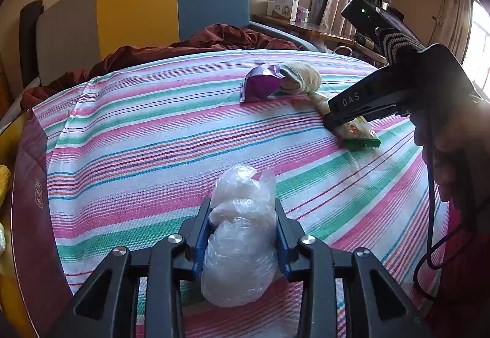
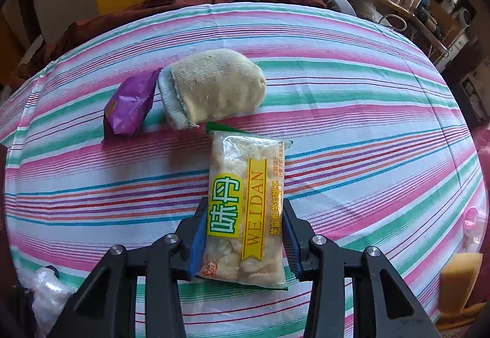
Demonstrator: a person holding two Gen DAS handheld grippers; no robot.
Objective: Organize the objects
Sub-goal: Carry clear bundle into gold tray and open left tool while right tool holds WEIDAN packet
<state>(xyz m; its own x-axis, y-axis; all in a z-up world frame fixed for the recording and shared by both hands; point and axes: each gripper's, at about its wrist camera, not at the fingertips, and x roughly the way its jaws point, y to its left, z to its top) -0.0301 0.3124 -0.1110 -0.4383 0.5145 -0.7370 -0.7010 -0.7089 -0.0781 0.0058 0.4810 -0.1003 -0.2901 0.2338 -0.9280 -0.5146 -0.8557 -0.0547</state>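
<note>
A striped sheet point(image 1: 159, 135) in pink, green and white is covering the bed, and everything here is placed against it. A dark red quilt point(image 1: 214, 37) is lying bunched at the sheet's far edge, in front of a yellow and blue headboard point(image 1: 171, 1).

The right gripper point(image 2: 243, 227) is reaching over the sheet's right part, its blue-lined fingers point(image 2: 199, 233) pinching a clear snack packet point(image 2: 245, 203) labelled WEIDAN by its near end; the packet's far, green-edged end is pointing toward the sheet's middle, and whether that end is touching the sheet cannot be told.

The left gripper point(image 1: 243, 233) is sitting over the sheet's near edge, its fingers pressing in on a crumpled clear plastic bag point(image 1: 242, 240) held between them.

Toward the sheet's far side, a cream knitted glove point(image 2: 211, 86) is lying on the stripes, just beyond the packet's far end. A purple foil packet point(image 2: 128, 105) is lying against the glove's cuff, on its left.

At the sheet's right edge a yellow sponge point(image 2: 459, 279) is showing in the right wrist view.
</note>
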